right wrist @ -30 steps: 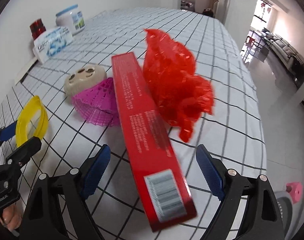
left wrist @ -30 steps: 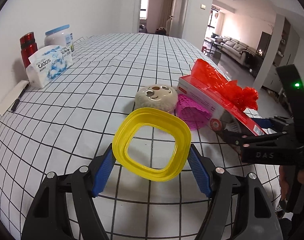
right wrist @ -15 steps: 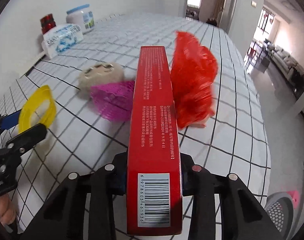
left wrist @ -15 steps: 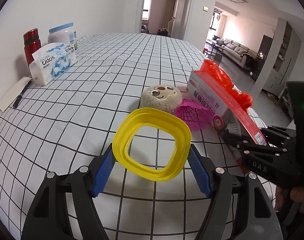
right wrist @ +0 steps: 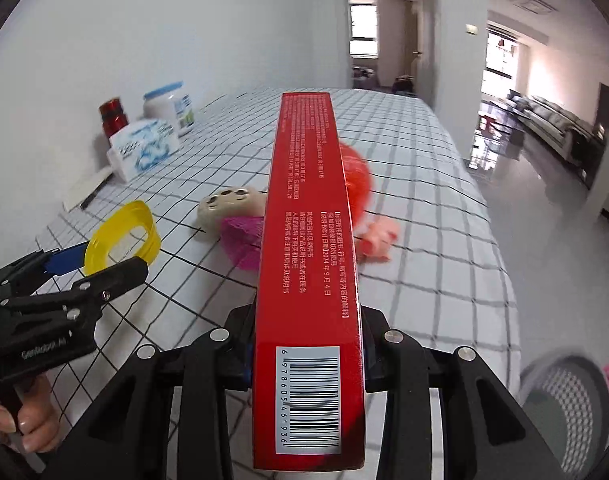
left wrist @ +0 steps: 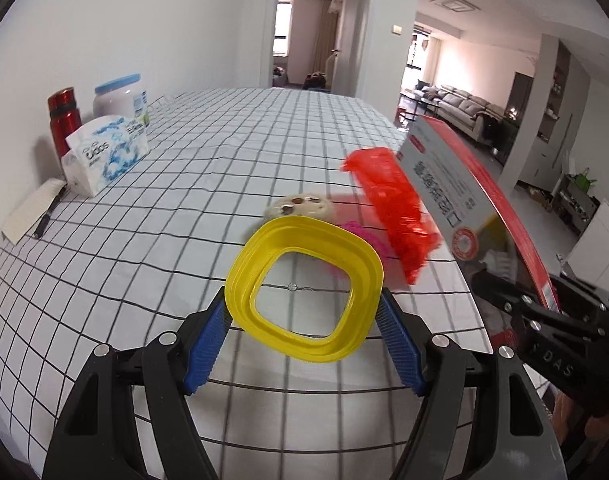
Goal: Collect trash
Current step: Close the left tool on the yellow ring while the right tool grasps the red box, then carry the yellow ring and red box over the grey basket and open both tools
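Red box (right wrist: 308, 264) now off the table, clamped betw. the pads of the right gripper (right wrist: 307, 354), long axis pointing away, barcode end nearest the lens; 1 s ago lay flat on the checked cloth (left wrist: 184, 208) w/ the jaws wide on either side, so jaws closed on it within that sec., then lifted & tilted up. In left wrist view seen raised at far right, above the table edge. Red plastic wrap (left wrist: 396, 216) blurred, prob. dragged or stirred by the lift, lying just left of the box, loose on the cloth, not gripped. Yellow ring (left wrist: 304, 288) held across its width betw. the blue pads of the left gripper (left wrist: 304, 336), same as before, slightly higher now. Left on the table: beige sponge-like lump (left wrist: 300, 206) & pink mesh piece (right wrist: 240, 240), touching each other, beyond the ring. Far left by the wall: tissue pack (left wrist: 104, 152), red flask (left wrist: 64, 120), white jar (left wrist: 120, 98), prob. not trash. Grey mesh bin (right wrist: 564, 408) on the floor at near right in right wrist view. Meaning: 2 items in hand, both tongs full; likely next a carry to the bin, then back for wrap, lump, mesh.
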Motion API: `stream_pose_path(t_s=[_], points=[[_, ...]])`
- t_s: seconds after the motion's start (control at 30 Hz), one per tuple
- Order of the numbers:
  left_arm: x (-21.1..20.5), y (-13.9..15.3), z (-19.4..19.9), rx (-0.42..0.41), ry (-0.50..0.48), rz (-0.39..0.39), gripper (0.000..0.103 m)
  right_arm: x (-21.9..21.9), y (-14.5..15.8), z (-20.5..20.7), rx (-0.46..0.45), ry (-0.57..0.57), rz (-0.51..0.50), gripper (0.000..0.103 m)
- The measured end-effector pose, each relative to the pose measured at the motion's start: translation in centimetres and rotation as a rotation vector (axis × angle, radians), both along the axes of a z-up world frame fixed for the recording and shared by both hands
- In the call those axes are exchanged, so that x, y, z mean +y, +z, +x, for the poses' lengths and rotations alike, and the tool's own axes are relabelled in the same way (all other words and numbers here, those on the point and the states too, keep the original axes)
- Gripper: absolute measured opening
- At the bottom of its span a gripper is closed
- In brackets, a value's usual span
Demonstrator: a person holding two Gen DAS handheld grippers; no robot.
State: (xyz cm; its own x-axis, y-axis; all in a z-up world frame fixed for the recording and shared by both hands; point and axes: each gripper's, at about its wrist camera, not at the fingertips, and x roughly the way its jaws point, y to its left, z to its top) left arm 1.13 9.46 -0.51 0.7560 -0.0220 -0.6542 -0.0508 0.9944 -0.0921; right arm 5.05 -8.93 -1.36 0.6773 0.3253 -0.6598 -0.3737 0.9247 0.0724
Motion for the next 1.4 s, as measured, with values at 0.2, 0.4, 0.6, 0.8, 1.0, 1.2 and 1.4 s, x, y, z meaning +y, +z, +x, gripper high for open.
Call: stream_pose_path(t_s=[0.2, 0.4, 0.6, 0.8, 1.0, 1.2, 1.4], points=[[-4.1, 0.4, -0.6, -0.021, -0.102, -0.016, 0.07, -5.8, -0.3, -3.9, -0.01, -0.196, 0.04, 0.035], [-10.6, 0.6, -1.0, -0.018, -0.259, -0.03, 0.07, -13.1, -0.8, -7.8, -0.007, -0.396, 0.063, 0.035], [-17.5, 0.2, -1.6, -0.016, -0.386, 0.008, 0.07, -18.8, -2.5, -11.0, 0.007, -0.55, 0.049, 0.035], [-24.0, -0.1, -1.9, -0.008, -0.511, 0.032, 0.07, -22.7, -4.3, -12.8, 0.059, -0.63, 0.057, 0.035], [-29.1, -1.7, -1.2, 0.027, -0.595, 0.079, 0.07, -25.1, -5.5, -13.9, 0.106, -0.665, 0.079, 0.035], [-31.3, -3.5, -0.3, 0.073, -0.62, 0.09, 0.07, -26.2, -6.1, -13.8, 0.143, -0.667, 0.096, 0.035], [-32.1, -4.4, -0.1, 0.095, -0.632, 0.094, 0.07, -26.6, -6.5, -13.6, 0.173, -0.671, 0.102, 0.035]])
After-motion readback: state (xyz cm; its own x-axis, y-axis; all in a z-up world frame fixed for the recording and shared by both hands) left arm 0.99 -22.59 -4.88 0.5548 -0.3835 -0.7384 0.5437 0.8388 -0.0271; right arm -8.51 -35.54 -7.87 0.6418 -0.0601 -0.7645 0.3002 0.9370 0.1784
